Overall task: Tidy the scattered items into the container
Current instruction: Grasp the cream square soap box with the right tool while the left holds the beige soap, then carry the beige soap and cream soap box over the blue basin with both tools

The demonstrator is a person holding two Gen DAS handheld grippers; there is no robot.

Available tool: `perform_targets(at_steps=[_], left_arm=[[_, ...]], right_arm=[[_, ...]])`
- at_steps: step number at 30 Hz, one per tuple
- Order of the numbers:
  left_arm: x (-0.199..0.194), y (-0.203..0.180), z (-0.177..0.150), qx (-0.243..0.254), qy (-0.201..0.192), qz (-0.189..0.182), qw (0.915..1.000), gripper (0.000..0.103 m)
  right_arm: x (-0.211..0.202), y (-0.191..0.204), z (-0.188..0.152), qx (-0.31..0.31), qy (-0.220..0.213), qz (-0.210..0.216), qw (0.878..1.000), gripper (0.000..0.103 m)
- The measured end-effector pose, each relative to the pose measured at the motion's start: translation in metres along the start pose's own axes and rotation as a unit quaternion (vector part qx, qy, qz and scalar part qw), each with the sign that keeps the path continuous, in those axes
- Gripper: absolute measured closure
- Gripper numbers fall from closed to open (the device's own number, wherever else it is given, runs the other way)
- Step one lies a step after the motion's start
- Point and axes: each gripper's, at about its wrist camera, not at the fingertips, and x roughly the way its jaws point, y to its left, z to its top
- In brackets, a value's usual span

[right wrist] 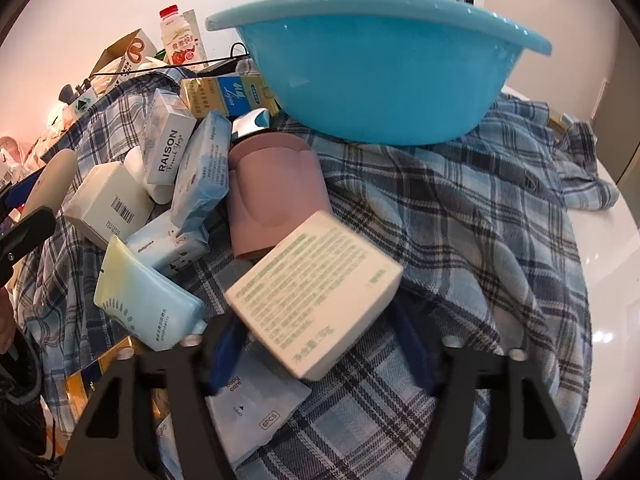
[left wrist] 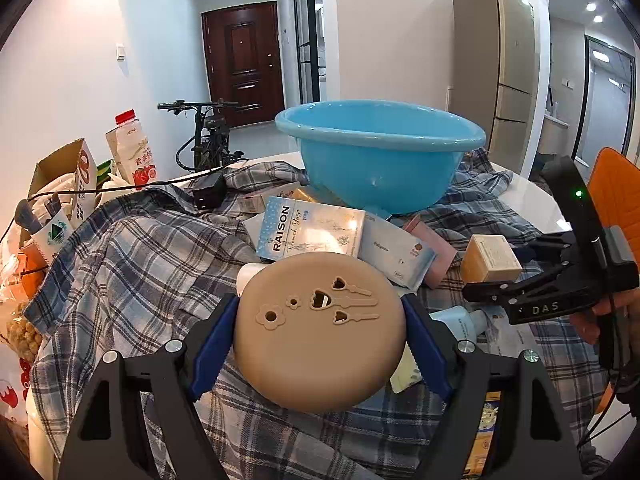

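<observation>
A blue plastic basin (left wrist: 380, 152) stands on a plaid cloth at the back; it also fills the top of the right wrist view (right wrist: 376, 72). My left gripper (left wrist: 320, 332) is shut on a round tan disc with cut-out shapes (left wrist: 320, 336), held above the cloth. My right gripper (right wrist: 316, 312) is shut on a cream box with green print (right wrist: 316, 292), lifted and tilted; it shows in the left wrist view (left wrist: 490, 258) at the right. Scattered around lie a RAISON box (left wrist: 308, 232), blue wipe packs (right wrist: 202, 168), a pink box (right wrist: 276, 192) and a tube (right wrist: 144, 304).
The plaid shirt (right wrist: 460, 216) covers a white table (right wrist: 608, 256). At the left stand a milk bottle (left wrist: 134, 148), a cardboard box (left wrist: 68, 176) and snack bags. A black charger and cable (left wrist: 208, 192) lie behind. An orange chair (left wrist: 616, 196) is at the right.
</observation>
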Motion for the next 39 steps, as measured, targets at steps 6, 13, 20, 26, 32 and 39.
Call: perform_targets(at_steps=[6,13,20,26,32,39], left_arm=[[0.001,0.001,0.002,-0.005,0.003,-0.001,1.0000,0.021],[0.007,-0.001,0.006,-0.016,0.019,-0.006,0.9997,0.021],[0.012,-0.011,0.012,-0.008,0.038,-0.017,0.9991,0.021],[0.009,-0.027,0.021,0.012,0.031,-0.030,0.9990,0.021],[0.009,-0.039,0.035,0.021,0.026,-0.038,0.9987,0.021],[0.012,-0.045,0.055,0.023,0.026,-0.027,0.9991,0.021]], right_arm=[[-0.012,-0.001,-0.003,0.005,-0.010,0.003,1.000,0.038],[-0.028,0.001,-0.004,0.006,-0.021,0.001,1.000,0.038],[-0.040,0.004,-0.005,0.004,-0.031,0.001,1.000,0.038],[-0.052,0.006,-0.006,-0.002,-0.040,0.003,0.999,0.038],[-0.066,0.006,0.001,-0.009,-0.058,-0.002,0.998,0.038],[-0.083,0.002,0.017,-0.015,-0.083,-0.008,0.996,0.038]])
